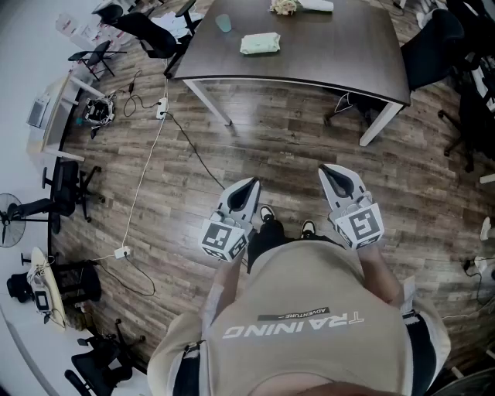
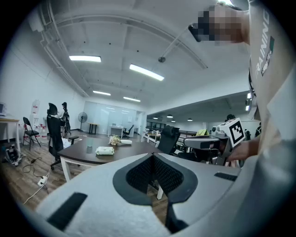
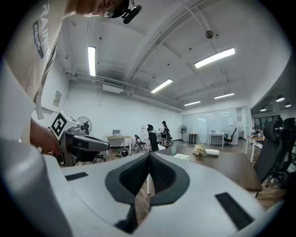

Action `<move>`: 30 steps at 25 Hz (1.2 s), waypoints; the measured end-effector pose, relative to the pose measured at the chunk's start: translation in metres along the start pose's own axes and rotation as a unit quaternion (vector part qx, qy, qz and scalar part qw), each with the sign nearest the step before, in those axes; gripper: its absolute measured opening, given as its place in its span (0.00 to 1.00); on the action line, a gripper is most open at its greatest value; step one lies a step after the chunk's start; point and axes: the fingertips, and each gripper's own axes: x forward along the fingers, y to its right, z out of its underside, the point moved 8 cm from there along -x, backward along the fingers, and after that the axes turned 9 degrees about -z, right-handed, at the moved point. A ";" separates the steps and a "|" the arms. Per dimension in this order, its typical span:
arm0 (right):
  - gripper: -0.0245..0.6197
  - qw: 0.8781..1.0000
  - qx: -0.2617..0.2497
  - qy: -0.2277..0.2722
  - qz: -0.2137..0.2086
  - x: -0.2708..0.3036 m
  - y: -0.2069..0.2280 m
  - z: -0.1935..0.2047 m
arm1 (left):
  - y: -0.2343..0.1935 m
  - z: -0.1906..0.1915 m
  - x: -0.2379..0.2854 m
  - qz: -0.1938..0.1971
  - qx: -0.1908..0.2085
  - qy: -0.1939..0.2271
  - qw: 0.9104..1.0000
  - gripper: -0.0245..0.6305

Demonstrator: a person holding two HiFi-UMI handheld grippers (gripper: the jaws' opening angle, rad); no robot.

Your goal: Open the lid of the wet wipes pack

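Note:
The wet wipes pack [image 1: 259, 43] is a pale green packet lying flat on the dark brown table [image 1: 340, 54], far ahead of me. It also shows small in the left gripper view, where the pack [image 2: 105, 150] lies on the tabletop, and in the right gripper view as a pack [image 3: 181, 157] near the table's edge. My left gripper [image 1: 249, 184] and right gripper [image 1: 328, 171] are held side by side at waist height over the wooden floor, well short of the table. Both point roughly level toward it. Each has its jaws together with nothing between them.
A cup [image 1: 223, 22], a small flower bunch [image 1: 285, 7] and a white roll [image 1: 317, 5] share the table. Office chairs [image 1: 147, 31] stand at its left and right ends. Cables and a power strip [image 1: 162, 110] lie on the floor at left, with a desk [image 1: 54, 116] beyond.

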 end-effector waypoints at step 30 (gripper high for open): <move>0.06 0.999 -0.033 -0.034 0.021 0.188 0.009 -0.051 | -0.189 -0.036 0.054 0.028 -0.014 0.018 0.999 0.05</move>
